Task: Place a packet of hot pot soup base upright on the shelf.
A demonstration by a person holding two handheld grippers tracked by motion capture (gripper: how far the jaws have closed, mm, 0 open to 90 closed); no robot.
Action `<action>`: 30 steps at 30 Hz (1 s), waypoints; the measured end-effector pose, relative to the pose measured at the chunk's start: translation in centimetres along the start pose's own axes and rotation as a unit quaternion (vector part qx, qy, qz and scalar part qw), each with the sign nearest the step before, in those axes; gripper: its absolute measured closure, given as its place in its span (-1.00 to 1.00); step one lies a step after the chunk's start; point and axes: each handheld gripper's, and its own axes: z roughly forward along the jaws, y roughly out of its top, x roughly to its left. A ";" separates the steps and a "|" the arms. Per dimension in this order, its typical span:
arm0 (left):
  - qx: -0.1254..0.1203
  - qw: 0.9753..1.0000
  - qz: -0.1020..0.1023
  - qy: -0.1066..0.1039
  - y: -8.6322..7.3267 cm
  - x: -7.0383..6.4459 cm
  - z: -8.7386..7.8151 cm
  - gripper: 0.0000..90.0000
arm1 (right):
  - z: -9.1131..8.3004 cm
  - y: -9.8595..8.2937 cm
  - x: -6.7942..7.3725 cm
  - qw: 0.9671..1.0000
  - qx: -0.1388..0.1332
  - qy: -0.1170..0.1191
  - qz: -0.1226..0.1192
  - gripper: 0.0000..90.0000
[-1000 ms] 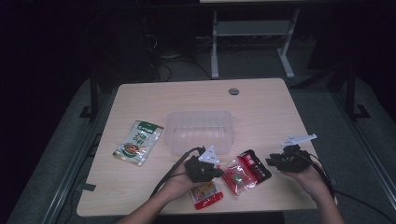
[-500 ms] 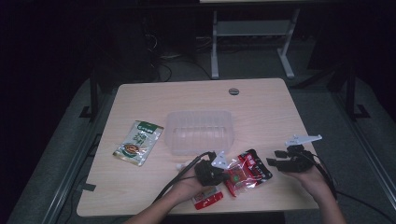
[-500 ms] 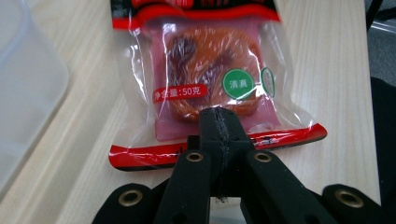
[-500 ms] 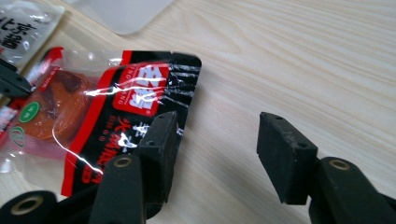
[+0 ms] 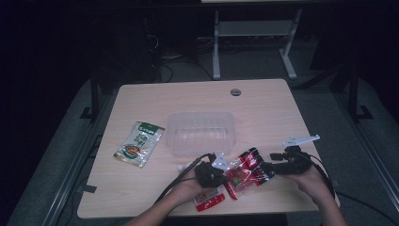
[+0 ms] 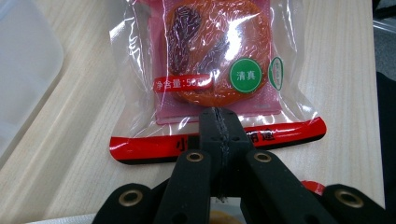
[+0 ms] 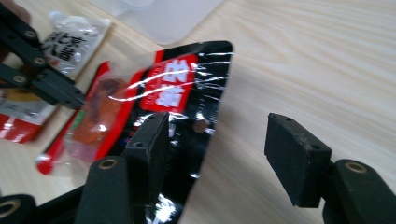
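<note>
Left tongs [image 6: 218,122] clamp snack packet [image 6: 215,74] (lengthwise between grippers), right tongs [image 7: 224,154] agape

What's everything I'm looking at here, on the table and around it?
Red-and-black clear plastic snack packet: one, near front edge of table, its end pinched by the left gripper.
Small red-and-white packet: one, at the front edge, below the left hand.
Green-and-white food pouch: one, lying flat on the left part of the table.
Clear plastic tub: one, translucent, mid-table.
Light wooden table: one, with a round grey cable hole near the far edge.
White metal frame: one, on the floor behind the table.
Left gripper: black, jaws shut on the snack packet.
Right gripper: black, jaws open beside the packet's black end.
</note>
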 end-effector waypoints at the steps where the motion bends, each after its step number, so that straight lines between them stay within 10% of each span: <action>1: 0.000 1.000 0.001 0.000 0.0 0.0 0.0 1.00 | 0.3 0.1 0.0 1.000 0.003 0.008 0.003 -0.10; 19: -0.007 1.000 -0.010 -0.004 -0.2 0.1 0.0 1.00 | 3.3 0.4 -0.9 0.994 0.038 0.100 0.027 -0.12; 30: -0.007 1.000 -0.007 -0.003 -0.2 0.1 0.0 1.00 | 1.9 0.4 -0.7 0.993 0.009 0.117 0.000 0.47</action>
